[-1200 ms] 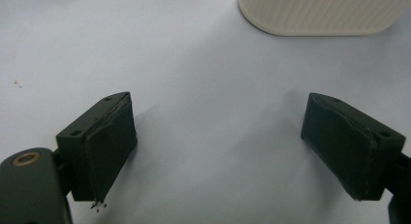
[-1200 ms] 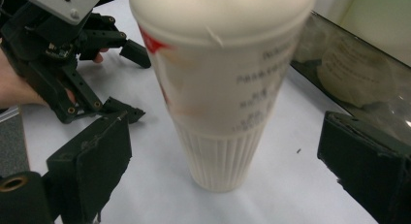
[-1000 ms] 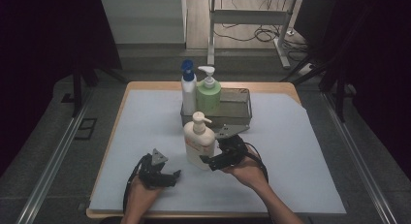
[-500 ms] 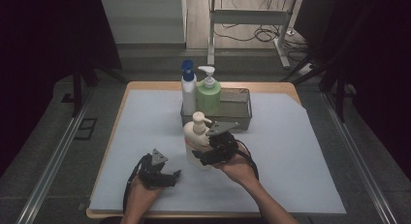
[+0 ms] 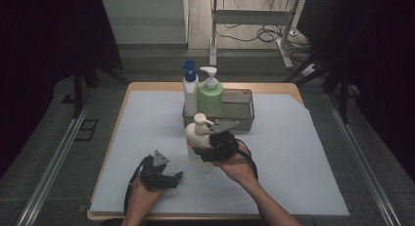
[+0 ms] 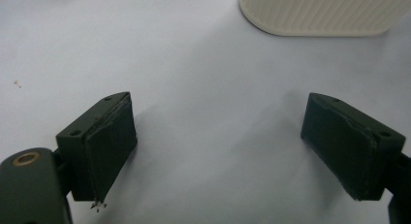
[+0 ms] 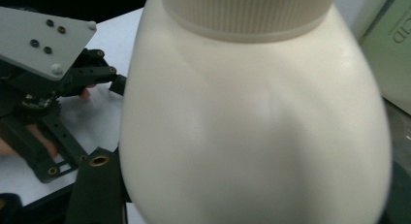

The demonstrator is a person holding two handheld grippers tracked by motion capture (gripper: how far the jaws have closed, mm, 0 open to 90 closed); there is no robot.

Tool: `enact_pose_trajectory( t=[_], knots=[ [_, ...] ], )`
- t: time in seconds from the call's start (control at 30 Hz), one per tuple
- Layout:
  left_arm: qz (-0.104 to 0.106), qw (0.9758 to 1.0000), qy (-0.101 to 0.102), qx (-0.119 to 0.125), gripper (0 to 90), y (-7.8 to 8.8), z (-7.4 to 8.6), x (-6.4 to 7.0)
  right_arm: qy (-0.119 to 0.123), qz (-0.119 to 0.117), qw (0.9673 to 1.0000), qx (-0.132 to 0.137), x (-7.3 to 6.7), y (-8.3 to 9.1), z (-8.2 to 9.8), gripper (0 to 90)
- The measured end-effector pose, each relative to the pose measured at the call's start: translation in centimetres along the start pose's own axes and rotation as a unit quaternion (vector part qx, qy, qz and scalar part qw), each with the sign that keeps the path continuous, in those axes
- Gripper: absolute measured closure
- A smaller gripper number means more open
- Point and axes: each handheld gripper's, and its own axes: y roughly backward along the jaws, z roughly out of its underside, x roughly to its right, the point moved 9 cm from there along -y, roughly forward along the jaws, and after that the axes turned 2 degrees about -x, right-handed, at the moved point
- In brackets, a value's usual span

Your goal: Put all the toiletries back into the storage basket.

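High view: cream pump bottle (image 5: 198,143) upright on the pale blue mat (image 5: 303,157), just in front of the metal basket (image 5: 240,111) with the blue-capped bottle (image 5: 190,89) and green pump bottle (image 5: 210,95) at its left end. Right gripper (image 5: 203,151) against the cream bottle's right flank, jaws around its body; moved in from the bottle's right since a second ago, and lately closing. Left gripper (image 5: 171,177) low on the mat, well left of the bottle, in the same place as before.

Left gripper view: jaws wide apart, nothing between them, bare mat beneath; ribbed base of the cream pump bottle (image 6: 320,13) ahead.

Right gripper view: cream pump bottle (image 7: 252,117) close up between the jaws; pad contact hidden, so cannot tell whether squeezed yet. Left gripper (image 7: 48,112) beyond, at left.

Step in hand, judging by this: grasping the cream bottle. Next calls for a firm squeeze on the rounded body, then a straight lift, likely toward the basket.
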Motion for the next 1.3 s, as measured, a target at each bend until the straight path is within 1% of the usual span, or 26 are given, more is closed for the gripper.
enact_pose_trajectory(
  t=[0.07, 0.17, 0.23, 0.33, 0.4, 0.53, 0.63, 0.67, 0.7, 0.9, 1.03, 1.2, 1.3],
  knots=[
    [0.000, 1.0000, -0.002, -0.002, 12.1, 0.0, 0.0, 0.0, 0.005, -0.001, 1.0000, -0.008, -0.1, 0.1, 0.0, 35.8],
    [0.000, 1.0000, 0.000, 0.000, 12.1, 0.0, 0.0, 0.0, 0.009, 0.002, 0.9999, -0.011, -0.2, 0.2, 0.0, 36.4],
    [0.000, 1.0000, -0.003, -0.003, 12.1, 0.0, 0.0, -0.1, 0.007, 0.002, 0.9999, -0.013, -0.2, 0.3, 0.0, 36.6],
    [0.000, 1.0000, -0.001, -0.001, 12.1, 0.0, 0.0, 0.0, -0.001, -0.003, 0.9999, -0.014, -0.2, 0.6, 0.0, 36.7],
    [0.000, 1.0000, -0.003, -0.003, 12.1, 0.0, 0.0, -0.1, -0.004, -0.004, 0.9999, -0.016, 0.0, 0.9, -0.1, 36.7],
    [0.000, 1.0000, -0.003, -0.003, 12.1, 0.0, 0.0, -0.1, -0.003, 0.003, 0.9998, -0.017, 0.4, 1.6, -0.2, 36.7],
    [0.000, 1.0000, -0.003, -0.002, 12.1, 0.0, 0.0, -0.1, -0.011, 0.006, 0.9998, -0.015, 1.0, 2.2, -0.1, 36.8],
    [0.000, 1.0000, 0.000, 0.000, 12.1, 0.0, 0.0, 0.0, -0.014, 0.008, 0.9998, -0.015, 1.3, 2.5, -0.1, 36.7],
    [0.000, 1.0000, -0.003, -0.003, 12.1, 0.0, 0.0, -0.1, -0.017, 0.010, 0.9997, -0.015, 1.5, 2.7, -0.1, 36.7],
    [0.000, 1.0000, -0.003, -0.002, 12.1, 0.0, 0.0, -0.1, -0.030, 0.027, 0.9991, -0.015, 3.1, 4.0, 0.1, 36.8],
    [0.000, 1.0000, -0.003, -0.003, 12.1, 0.0, 0.0, -0.1, -0.043, 0.032, 0.9985, -0.010, 4.1, 4.9, 0.1, 36.8],
    [-0.001, 1.0000, -0.003, -0.003, 12.1, 0.0, 0.0, -0.1, -0.047, 0.045, 0.9978, -0.011, 5.0, 5.7, 0.0, 36.9],
    [0.000, 1.0000, -0.003, -0.003, 12.1, 0.0, 0.0, -0.1, -0.051, 0.049, 0.9975, -0.009, 5.6, 6.1, -0.3, 36.9]
  ],
)
